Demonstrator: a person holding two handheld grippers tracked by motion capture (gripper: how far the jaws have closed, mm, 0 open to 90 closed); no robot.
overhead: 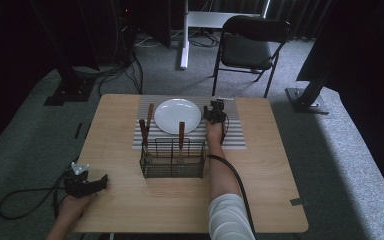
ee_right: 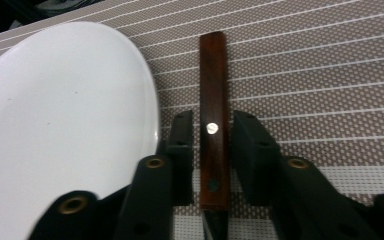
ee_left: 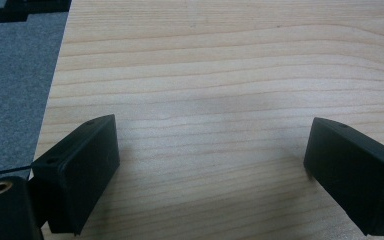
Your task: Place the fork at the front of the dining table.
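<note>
Right gripper (ee_right: 211,150): over the striped placemat, at 3 o'clock of the plate; jaws parted a little, one on each side of a wooden handle, a thin gap showing on both sides, pads not pressing it.
Right gripper, high view (overhead: 215,113): at the far end of the person's outstretched right forearm, cable trailing back along the arm.
Wooden-handled utensil (ee_right: 213,120): lying flat on the placemat between the right jaws, handle end pointing away from the gripper, a metal rivet on the handle; the working end is hidden beneath the gripper.
Plate (ee_right: 55,120): white, round, just beside the left jaw of the right gripper; rim close to the handle, not touching it.
Placemat (ee_right: 320,75): grey with pale stripes, under plate and utensil, on the far half of the table.
Wire basket (overhead: 172,159): dark, at 6 o'clock of the plate, near the table's middle; wooden handles stand up from it.
Left gripper (ee_left: 210,165): jaws wide apart, nothing between them, bare wood below.
Left gripper, high view (overhead: 84,184): at the table's near left edge, held in the left hand, well apart from the basket.
Table (overhead: 260,170): light wood.
</note>
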